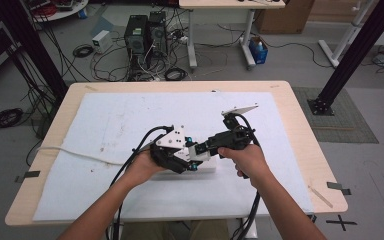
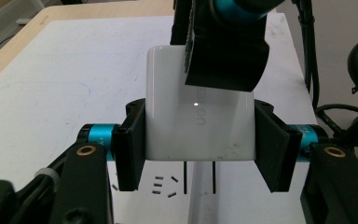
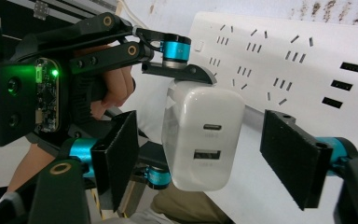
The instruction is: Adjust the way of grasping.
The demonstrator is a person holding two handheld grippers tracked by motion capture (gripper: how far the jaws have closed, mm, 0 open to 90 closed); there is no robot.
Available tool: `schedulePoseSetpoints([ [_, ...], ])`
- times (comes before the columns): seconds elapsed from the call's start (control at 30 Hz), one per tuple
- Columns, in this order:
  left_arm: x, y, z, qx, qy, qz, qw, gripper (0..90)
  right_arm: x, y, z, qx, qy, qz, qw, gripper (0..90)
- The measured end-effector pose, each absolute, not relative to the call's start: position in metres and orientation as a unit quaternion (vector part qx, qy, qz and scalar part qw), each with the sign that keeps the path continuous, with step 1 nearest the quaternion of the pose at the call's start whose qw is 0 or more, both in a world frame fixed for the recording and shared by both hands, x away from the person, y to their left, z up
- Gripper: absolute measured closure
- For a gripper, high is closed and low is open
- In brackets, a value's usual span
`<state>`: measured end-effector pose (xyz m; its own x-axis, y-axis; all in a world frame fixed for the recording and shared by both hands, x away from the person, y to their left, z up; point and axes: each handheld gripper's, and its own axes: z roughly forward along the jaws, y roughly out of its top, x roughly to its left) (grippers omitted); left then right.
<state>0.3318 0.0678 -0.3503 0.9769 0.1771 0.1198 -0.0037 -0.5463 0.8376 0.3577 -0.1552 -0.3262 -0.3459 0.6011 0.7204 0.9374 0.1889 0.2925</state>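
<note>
The left gripper is clamping the white charger just above the power strip, prongs facing its sockets. The right gripper is straddling the charger, jaws released. It should be squaring the prongs to the slots before pressing.

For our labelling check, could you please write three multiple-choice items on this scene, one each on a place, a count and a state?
1. Where is the charger?
A. between the left gripper pads
B. lying on the floor
C. on the far desk

2. How many ports show on the charger's face?
A. none
B. two
C. five

3. How do the right gripper jaws stand?
A. shut on the charger
B. open, either side of it
C. shut on a cable

Answers: 1 A, the pads press both its sides; 2 B, one small slot over one wider; 3 B, gaps show at both pads.
</note>
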Motion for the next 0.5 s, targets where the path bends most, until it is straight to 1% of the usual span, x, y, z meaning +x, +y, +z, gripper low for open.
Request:
schedulePoseSetpoints([
  [0.17,0.3306,0.0667,-0.3501,0.876,0.042,0.101,0.471,42.5,0.3589,-0.1541,-0.3288,-0.523,-0.732,-0.362,0.243,38.4],
  [0.2,0.3299,0.0665,-0.3503,0.876,0.043,0.101,0.47,42.5,0.3591,-0.1541,-0.3292,-0.523,-0.731,-0.363,0.244,41.3],
  [0.4,0.3289,0.0659,-0.35,0.874,0.041,0.108,0.473,42.5,0.3601,-0.1542,-0.3328,-0.523,-0.729,-0.363,0.252,45.4],
  [0.47,0.3292,0.066,-0.3499,0.875,0.037,0.111,0.471,42.5,0.3601,-0.154,-0.3336,-0.524,-0.728,-0.361,0.254,48.9],
  [0.5,0.3292,0.0659,-0.35,0.875,0.038,0.112,0.47,42.5,0.3602,-0.1542,-0.3336,-0.526,-0.727,-0.361,0.253,52.1],
])
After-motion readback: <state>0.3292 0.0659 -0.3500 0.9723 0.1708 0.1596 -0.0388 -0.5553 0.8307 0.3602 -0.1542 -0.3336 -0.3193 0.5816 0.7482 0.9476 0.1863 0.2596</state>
